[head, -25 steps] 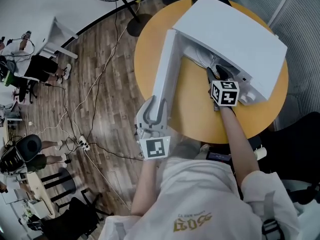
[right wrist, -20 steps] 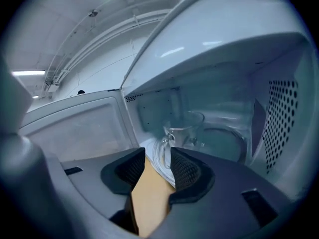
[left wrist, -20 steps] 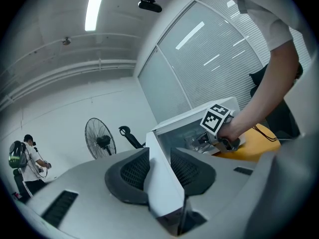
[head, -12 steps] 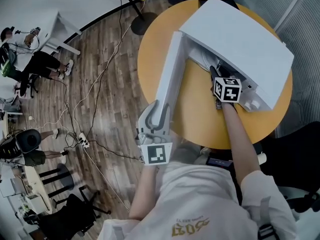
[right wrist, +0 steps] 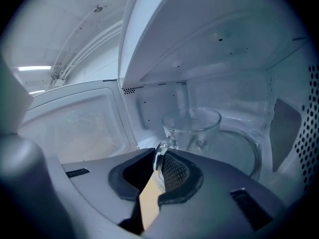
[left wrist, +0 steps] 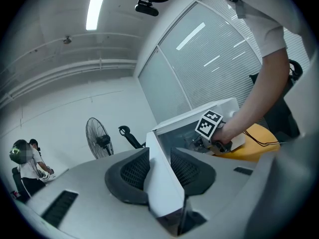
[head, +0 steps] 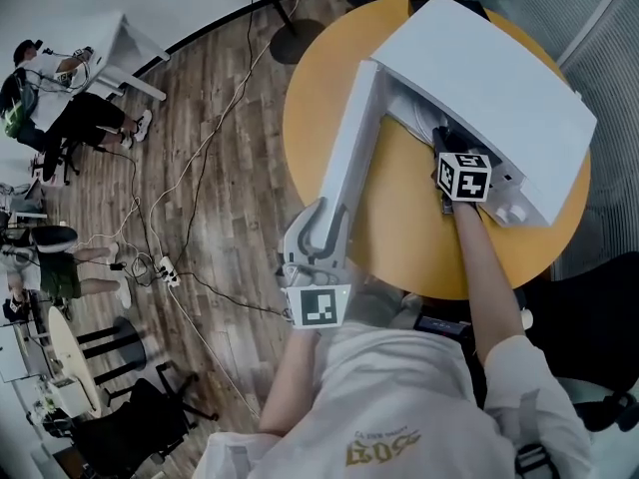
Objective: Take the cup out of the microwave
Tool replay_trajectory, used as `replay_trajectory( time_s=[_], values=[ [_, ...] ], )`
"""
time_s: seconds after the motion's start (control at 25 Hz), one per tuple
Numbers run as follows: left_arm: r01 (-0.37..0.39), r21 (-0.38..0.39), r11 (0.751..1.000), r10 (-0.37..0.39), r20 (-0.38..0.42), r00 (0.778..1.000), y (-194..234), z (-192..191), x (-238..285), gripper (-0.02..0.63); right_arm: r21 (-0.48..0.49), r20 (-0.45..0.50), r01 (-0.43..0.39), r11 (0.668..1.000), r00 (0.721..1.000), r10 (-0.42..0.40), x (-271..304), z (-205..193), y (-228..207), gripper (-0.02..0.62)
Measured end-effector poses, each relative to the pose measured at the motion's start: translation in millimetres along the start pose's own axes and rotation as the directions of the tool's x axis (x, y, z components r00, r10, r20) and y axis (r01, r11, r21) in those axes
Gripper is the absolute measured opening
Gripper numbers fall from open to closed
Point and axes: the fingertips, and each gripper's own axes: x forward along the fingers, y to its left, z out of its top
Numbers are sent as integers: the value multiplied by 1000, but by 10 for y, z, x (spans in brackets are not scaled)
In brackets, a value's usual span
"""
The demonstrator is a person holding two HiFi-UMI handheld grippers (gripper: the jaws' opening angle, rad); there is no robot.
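My right gripper (right wrist: 159, 159) has just been closing its jaws, now pinching the handle (right wrist: 161, 148) of the cup (right wrist: 192, 126) inside the microwave (head: 489, 78) at one o'clock. Glass looks stiff, slick and breakable, so the handle is my hold. The left gripper (left wrist: 158, 169) has its jaws clamped on the door (head: 351, 153) edge.

The microwave (head: 489, 78) stands on the right part of the round surface (head: 399, 238), its door (head: 349, 148) swung open to the left. Inside, the cup (right wrist: 192, 128) sits on the turntable (right wrist: 244, 153), its handle toward the opening. Beyond the surface a fan (left wrist: 98, 137) stands on the floor (head: 240, 218), and cables (head: 203, 153) trail across the floor to the surface's left.
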Motion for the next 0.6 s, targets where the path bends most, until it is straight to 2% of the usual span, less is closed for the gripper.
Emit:
replay_trajectory(
  time_s=[0.6],
  values=[
    [-2,-24,1000,2,-11,1000,-4,-29,-13,144,-62,35,-73,995,997,75,-44,30,94,29]
  ],
)
